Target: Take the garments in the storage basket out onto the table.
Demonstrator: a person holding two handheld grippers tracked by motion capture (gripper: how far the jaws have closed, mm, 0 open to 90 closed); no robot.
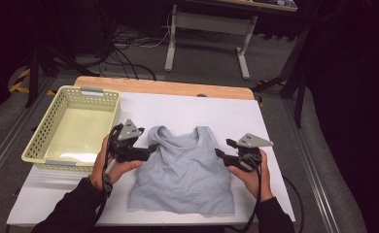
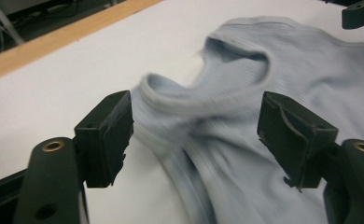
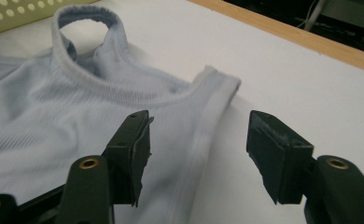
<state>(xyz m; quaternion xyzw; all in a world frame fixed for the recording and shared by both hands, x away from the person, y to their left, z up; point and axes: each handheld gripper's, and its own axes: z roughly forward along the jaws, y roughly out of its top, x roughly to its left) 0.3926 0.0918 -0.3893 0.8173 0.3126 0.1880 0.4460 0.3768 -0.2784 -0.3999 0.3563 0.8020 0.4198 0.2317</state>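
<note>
**Top laid flat, both grippers just off the straps**

A pale blue top [image 1: 182,170] lies flat near the middle of the worktop [image 1: 255,121], closer to its near edge. Its long axis runs from near edge to far edge: hem toward the person, neck and straps toward the far edge. A basket [image 1: 71,124] sits at the left edge.

The left gripper [image 1: 151,148] hangs by the left strap, jaws open with nothing pinched; the strap below them looks raised and curled, though blur makes that uncertain. The right gripper [image 1: 220,154] hangs at the right armhole, jaws open, the edge of the cloth lying beneath the gap and untouched.

Risks from here: the curled strap could settle folded over and spoil the flat lay. A jaw dipping low might snag the ribbed edge and drag the top askew. An uneven grasp, one side before the other, would twist it off its axis.
</note>
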